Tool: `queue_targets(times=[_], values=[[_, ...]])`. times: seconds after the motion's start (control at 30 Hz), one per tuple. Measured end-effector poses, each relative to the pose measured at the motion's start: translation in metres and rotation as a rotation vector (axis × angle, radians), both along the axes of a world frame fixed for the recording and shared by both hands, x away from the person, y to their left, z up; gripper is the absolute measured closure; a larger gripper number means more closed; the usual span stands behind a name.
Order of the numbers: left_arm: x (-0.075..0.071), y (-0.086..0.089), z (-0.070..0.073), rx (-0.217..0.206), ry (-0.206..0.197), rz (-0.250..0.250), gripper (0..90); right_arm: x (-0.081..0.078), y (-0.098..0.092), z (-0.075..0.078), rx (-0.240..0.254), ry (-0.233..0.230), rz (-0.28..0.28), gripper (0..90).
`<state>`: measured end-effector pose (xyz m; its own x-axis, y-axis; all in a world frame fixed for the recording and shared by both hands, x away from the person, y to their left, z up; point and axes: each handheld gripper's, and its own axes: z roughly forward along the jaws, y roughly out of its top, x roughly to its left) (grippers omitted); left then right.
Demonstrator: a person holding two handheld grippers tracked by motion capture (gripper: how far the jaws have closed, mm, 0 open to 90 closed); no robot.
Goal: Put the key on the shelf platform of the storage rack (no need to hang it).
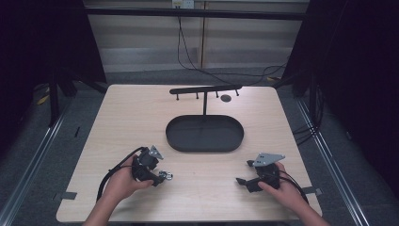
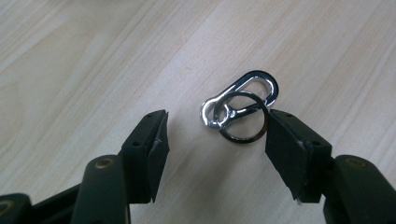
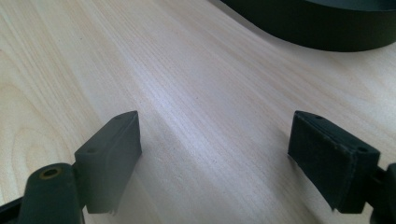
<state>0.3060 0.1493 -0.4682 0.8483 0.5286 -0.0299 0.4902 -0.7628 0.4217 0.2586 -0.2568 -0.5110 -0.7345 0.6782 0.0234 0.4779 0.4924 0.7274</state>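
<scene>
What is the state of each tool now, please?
Left tool: open, holding nothing; the metal clip with ring lies between its jaws on the table.
Right tool: open, empty.

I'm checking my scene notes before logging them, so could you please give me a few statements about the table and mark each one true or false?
1. The key ring lies on the table. True.
2. The left hand-held gripper is shut on the clip. False: its jaws are open, one beside the ring.
3. The black tray holds the clip. False: the clip lies on the wood by the left hand-held gripper.
4. The right hand-held gripper is open over bare wood. True.
5. A stand with pegs rises behind the tray. True.
</scene>
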Motion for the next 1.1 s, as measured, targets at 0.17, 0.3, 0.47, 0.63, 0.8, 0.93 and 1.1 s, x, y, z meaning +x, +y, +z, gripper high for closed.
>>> queue_targets(times=[0.17, 0.3, 0.47, 0.63, 0.8, 0.93, 1.1], values=[[0.003, -0.011, 0.002, 0.025, 0.018, -0.046, 40.5, 0.000, 0.000, 0.000, 0.000, -0.001, 0.001, 16.9], [0.004, -0.021, 0.000, 0.045, 0.035, -0.084, 42.1, 0.000, 0.000, 0.000, 0.000, 0.000, 0.001, 16.9], [0.004, -0.029, -0.002, 0.087, 0.051, -0.107, 48.6, 0.000, 0.000, 0.000, 0.000, -0.001, 0.001, 16.9], [0.003, -0.033, 0.000, 0.106, 0.075, -0.105, 59.7, 0.000, 0.000, 0.000, 0.000, 0.000, 0.000, 16.9], [0.002, -0.037, 0.001, 0.116, 0.085, -0.082, 63.5, 0.000, 0.000, 0.000, 0.000, 0.000, 0.000, 16.9], [0.003, -0.036, 0.001, 0.099, 0.119, -0.055, 63.8, 0.000, 0.000, 0.000, 0.000, -0.001, 0.000, 16.9], [0.003, -0.036, 0.002, 0.098, 0.149, -0.029, 64.0, 0.000, 0.000, 0.000, 0.000, 0.000, 0.000, 16.9]])
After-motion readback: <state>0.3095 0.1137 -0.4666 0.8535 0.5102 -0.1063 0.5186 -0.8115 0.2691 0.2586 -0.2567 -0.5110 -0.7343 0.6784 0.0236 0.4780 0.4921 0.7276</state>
